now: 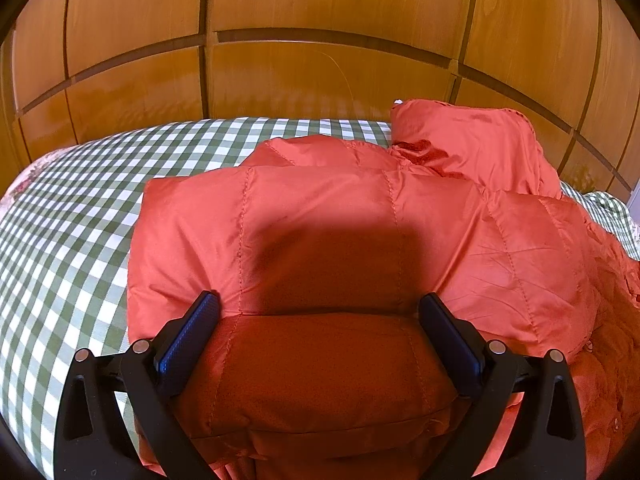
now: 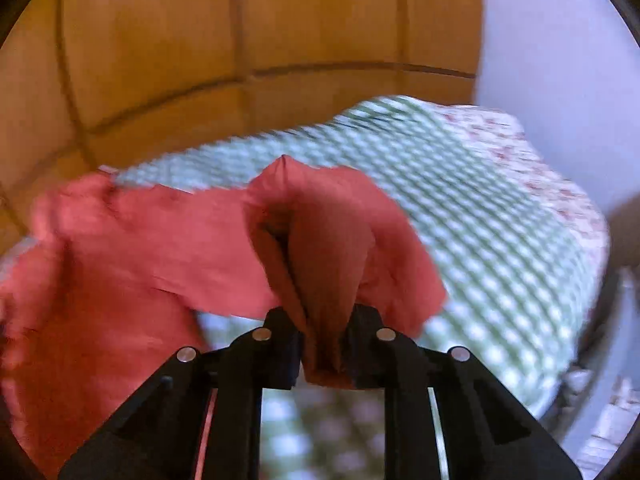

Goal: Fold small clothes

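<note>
Folding looks partly done: the red quilted jacket (image 1: pixel 360 220) lies on the checked bed (image 1: pixel 60 220), one padded layer already doubled over near the left tool (image 1: pixel 320 312), whose jaws stand apart astride that fold without pinching it, while the right tool (image 2: pixel 324 344) is clamped on a bunched corner lifted off the bed. That corner, I judge, remains to be laid over the jacket. Bare bed lies left and right of the jacket; the wooden wall (image 1: pixel 320 80) stands close behind it.
</note>
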Tool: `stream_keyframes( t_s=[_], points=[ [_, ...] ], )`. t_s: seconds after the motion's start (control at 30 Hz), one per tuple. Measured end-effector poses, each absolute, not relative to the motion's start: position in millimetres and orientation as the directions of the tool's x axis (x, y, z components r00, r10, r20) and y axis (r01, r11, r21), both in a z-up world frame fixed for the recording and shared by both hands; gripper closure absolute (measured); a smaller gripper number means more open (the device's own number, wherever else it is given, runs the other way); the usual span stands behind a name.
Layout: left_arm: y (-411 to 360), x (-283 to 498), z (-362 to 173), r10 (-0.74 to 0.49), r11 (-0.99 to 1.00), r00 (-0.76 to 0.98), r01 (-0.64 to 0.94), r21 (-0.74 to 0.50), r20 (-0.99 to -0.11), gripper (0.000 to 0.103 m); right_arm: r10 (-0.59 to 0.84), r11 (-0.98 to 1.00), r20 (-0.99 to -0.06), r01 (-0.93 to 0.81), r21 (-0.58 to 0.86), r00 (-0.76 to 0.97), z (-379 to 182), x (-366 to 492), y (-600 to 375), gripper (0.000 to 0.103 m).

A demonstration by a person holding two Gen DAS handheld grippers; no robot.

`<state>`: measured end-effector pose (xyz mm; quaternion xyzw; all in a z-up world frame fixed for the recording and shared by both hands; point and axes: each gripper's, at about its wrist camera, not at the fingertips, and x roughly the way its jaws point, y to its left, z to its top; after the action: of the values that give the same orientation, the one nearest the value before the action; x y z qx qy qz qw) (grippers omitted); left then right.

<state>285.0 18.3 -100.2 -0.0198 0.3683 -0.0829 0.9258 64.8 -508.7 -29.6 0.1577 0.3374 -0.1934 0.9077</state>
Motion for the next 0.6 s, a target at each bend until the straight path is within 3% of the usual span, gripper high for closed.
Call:
stream_keyframes(
  t_s=[0.33,0.6],
  points=[
    [19,285,-99,-0.174,0.985,0.716,0.133,-0.113,-0.676,0.004,0.063,0.932,-0.554,0.149,0.330,0.830,28,141,-418,0.092],
    [18,284,-100,-0.173,0.985,0.716,0.128,-0.117,-0.676,0.004,0.286,0.908,-0.513,-0.058,0.415,0.809,13,205,-337,0.093]
  ],
)
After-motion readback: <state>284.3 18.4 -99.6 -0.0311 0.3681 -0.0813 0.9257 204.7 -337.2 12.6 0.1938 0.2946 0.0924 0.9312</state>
